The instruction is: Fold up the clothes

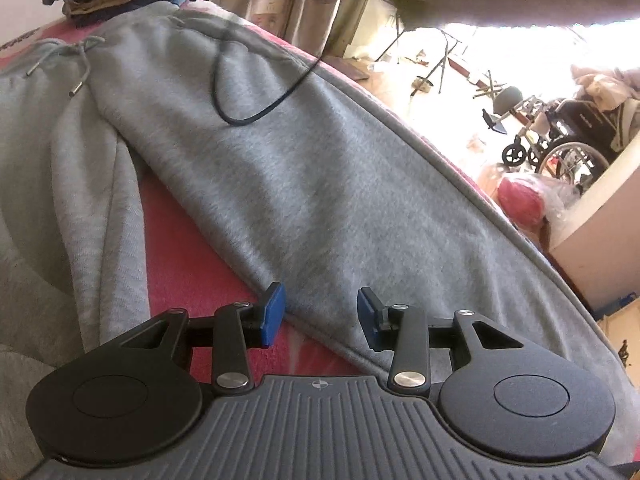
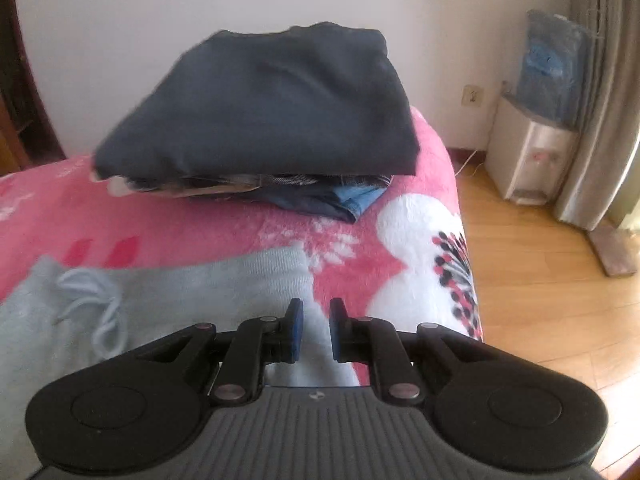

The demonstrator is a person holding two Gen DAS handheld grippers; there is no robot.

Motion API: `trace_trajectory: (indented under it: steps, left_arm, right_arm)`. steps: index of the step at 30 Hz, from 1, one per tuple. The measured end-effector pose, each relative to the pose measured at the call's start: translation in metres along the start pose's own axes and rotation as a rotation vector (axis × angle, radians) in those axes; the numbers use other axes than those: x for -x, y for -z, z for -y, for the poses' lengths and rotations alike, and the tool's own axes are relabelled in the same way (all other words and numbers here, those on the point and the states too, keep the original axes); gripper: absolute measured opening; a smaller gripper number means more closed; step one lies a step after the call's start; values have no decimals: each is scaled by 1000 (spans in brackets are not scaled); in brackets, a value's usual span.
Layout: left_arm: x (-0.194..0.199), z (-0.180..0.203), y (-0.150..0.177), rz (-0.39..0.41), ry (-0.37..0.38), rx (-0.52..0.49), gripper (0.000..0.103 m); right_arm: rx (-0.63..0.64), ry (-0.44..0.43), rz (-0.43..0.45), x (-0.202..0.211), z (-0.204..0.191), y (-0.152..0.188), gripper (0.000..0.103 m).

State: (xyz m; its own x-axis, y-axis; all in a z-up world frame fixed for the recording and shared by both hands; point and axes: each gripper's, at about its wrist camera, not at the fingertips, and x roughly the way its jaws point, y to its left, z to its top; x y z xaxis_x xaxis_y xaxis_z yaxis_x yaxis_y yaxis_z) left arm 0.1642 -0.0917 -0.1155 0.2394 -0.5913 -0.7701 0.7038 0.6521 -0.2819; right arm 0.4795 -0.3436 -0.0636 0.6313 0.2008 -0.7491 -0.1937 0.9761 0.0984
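Grey sweatpants (image 1: 280,184) flat on bed; L gripper (image 1: 320,316) open, R gripper (image 2: 316,330) ajar, both empty.

Before you, the sweatpants (image 1: 304,184) lie spread flat on the blanket (image 1: 192,248) that covers the bed. In the left wrist view, one leg runs from the waistband at upper left down to lower right, along the bed's edge; the other leg (image 1: 72,184) lies to its left, with bare blanket between them. A cable (image 1: 256,108) rests on the upper leg. Behind the waistband sits the stack of folded clothes (image 2: 264,120), against the wall. In the right wrist view, the water dispenser (image 2: 536,152) stands on the floor right of the bed.
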Motion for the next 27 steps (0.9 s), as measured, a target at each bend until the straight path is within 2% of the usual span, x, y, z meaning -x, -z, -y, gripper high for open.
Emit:
trace_trajectory:
  steps: [4,7,9,11,14,18,20,22,24,27]
  left_arm:
    - [0,-3,0,-16,4,32,40]
    - [2,-4,3,-48,2,47,41]
    - [6,-3,5,-65,-13,41,41]
    - [12,-4,7,-76,-15,58,41]
    - [29,-7,8,-80,8,104,41]
    - [64,-13,3,-43,75,184,42]
    - [84,-19,1,-15,141,246,44]
    - [104,-23,1,24,138,259,45]
    - [119,-27,5,37,63,281,47]
    - [139,-31,14,58,-57,307,47]
  right_arm:
    - [118,-261,-199,39,-15,47,17]
    - [199,-237,-353,45,-17,97,17]
    - [192,-161,-321,54,-11,116,16]
    - [50,-71,-271,69,2,118,17]
    - [-34,-28,-168,101,-1,119,18]
    - [-34,-92,-113,131,-31,118,18]
    - [-30,-150,-90,142,-51,114,18]
    - [-8,-190,-81,142,-75,100,18]
    - [25,-218,-76,148,-91,93,18]
    - [91,-212,-77,166,-113,88,18]
